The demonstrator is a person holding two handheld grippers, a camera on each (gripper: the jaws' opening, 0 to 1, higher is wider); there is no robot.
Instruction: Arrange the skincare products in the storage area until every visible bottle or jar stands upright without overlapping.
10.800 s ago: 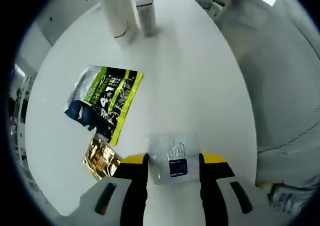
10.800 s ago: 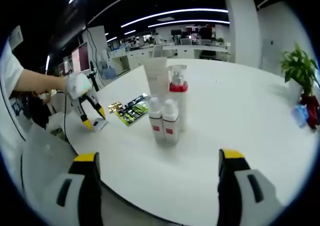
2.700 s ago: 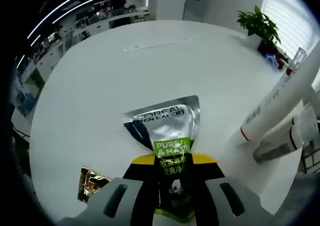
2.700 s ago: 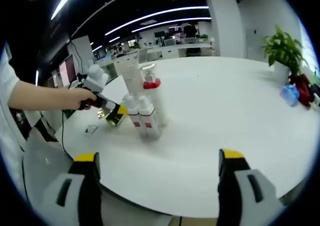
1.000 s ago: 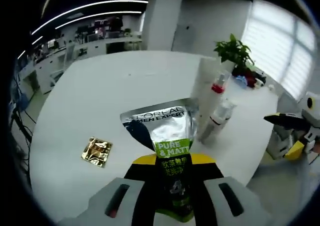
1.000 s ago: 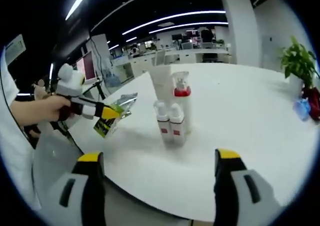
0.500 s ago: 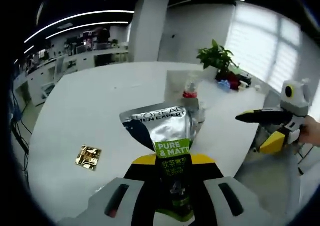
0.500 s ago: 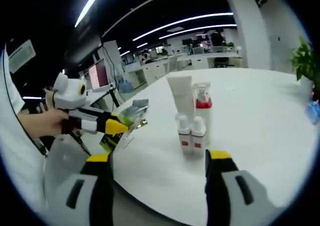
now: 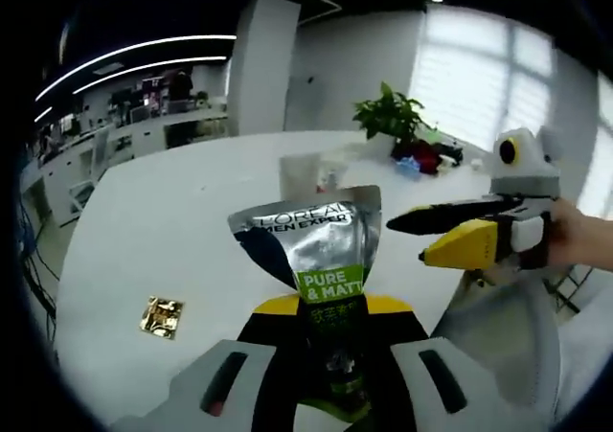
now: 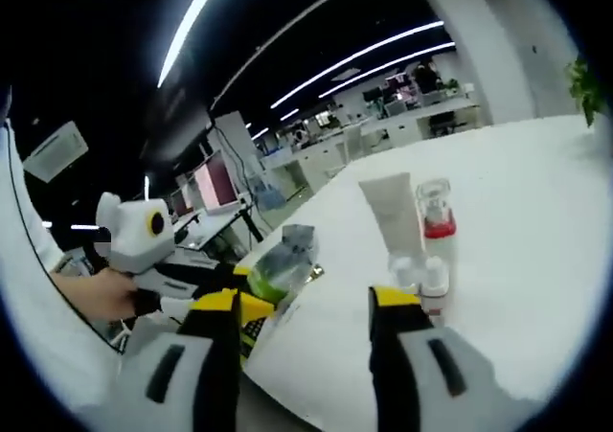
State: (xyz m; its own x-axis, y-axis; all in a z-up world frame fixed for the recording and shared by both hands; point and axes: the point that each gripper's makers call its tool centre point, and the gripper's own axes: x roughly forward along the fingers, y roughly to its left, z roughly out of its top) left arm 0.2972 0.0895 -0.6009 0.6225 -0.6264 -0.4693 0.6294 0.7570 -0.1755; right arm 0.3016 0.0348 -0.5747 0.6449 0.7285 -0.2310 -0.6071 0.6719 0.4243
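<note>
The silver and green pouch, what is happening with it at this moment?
The left claw is shut on the silver and green pouch and holds it upright above the white table. The right claw is open and holds nothing. A white tube and a red-collared pump bottle stand upright together on the table; a gold sachet lies flat.

Left gripper (image 9: 323, 309) clamping sachet (image 9: 311, 252), right gripper (image 9: 450, 236) beside

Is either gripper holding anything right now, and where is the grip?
The left gripper is shut on the silver-and-green sachet, pinching its lower green end so the silver top stands up. The right gripper is open and holds nothing.
</note>
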